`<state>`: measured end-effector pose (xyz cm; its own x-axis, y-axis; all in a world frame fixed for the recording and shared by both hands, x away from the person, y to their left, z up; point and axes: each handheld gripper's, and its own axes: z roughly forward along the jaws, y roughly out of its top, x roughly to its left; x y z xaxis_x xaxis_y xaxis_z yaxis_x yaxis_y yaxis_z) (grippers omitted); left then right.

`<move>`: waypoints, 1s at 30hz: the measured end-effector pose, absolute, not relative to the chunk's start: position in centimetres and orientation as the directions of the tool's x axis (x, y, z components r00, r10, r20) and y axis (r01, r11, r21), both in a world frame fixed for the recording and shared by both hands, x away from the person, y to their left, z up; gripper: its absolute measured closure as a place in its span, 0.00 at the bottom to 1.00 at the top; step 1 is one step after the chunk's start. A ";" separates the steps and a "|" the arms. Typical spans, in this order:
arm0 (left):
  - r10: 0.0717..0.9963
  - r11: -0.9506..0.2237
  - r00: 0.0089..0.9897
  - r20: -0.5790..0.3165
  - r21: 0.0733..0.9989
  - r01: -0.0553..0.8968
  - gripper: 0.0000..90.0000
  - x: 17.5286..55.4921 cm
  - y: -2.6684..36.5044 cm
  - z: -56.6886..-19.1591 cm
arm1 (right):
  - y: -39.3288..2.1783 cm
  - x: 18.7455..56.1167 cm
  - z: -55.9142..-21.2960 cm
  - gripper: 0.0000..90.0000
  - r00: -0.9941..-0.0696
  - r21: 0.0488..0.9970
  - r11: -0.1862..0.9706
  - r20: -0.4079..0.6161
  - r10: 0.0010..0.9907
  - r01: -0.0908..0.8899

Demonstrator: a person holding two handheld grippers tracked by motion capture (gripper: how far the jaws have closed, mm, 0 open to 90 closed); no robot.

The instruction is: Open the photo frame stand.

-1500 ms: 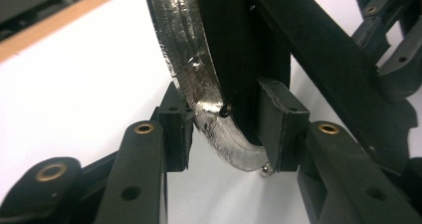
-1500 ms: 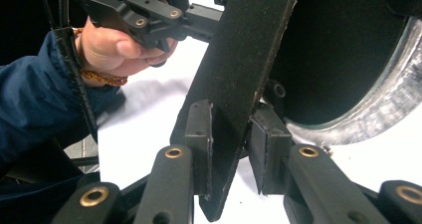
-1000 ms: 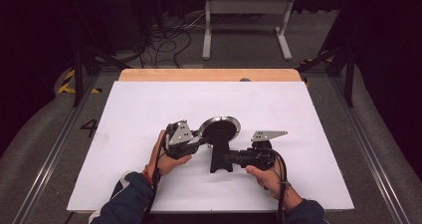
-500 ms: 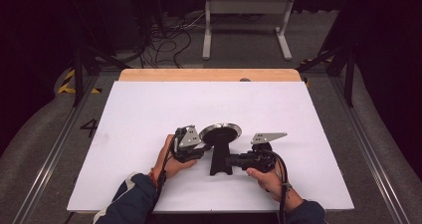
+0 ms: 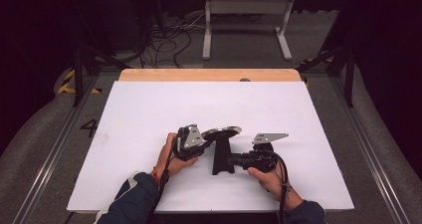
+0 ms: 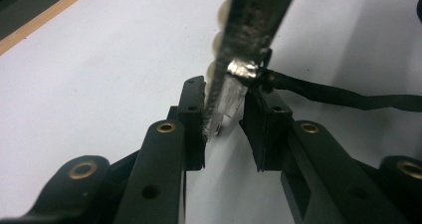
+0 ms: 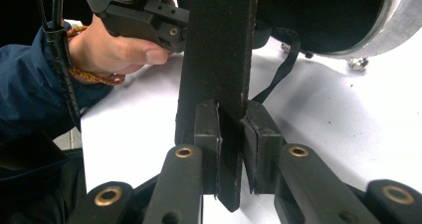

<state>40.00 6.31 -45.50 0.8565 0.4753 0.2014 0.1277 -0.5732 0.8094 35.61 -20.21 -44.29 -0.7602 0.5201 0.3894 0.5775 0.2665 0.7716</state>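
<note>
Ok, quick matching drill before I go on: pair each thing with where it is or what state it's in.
Things:
1. left gripper
2. right gripper
3. round disc
4. wooden strip

Places or states:
A. along the table's far edge
B. clamped on the black bar
C. closed on the thin rim of the round disc
D. silver-rimmed, at the black bar's far end

Pairs: 1-C, 2-B, 3-D, 4-A
</note>
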 end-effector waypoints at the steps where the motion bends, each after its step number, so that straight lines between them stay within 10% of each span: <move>1: 0.470 -0.576 0.859 0.204 0.808 0.123 0.79 40.0 6.3 -45.5 | -20.2 35.7 -44.4 0.88 -0.759 0.770 0.270 0.385 0.526 0.578; 13: 0.450 -0.590 0.869 0.204 0.799 0.118 0.82 40.0 6.7 -45.7 | -20.3 35.3 -44.8 0.87 -0.762 0.770 0.292 0.356 0.541 0.567; 30: 0.494 -0.582 0.849 0.185 0.796 0.165 0.60 39.8 8.9 -45.4 | -20.3 34.5 -43.9 0.83 -0.769 0.802 0.328 0.235 0.594 0.499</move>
<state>39.79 8.93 -45.39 0.8493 0.4945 0.1848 0.1653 -0.5816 0.7965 34.47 -20.28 -43.90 -0.7689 0.5945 0.2353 0.4991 0.3282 0.8019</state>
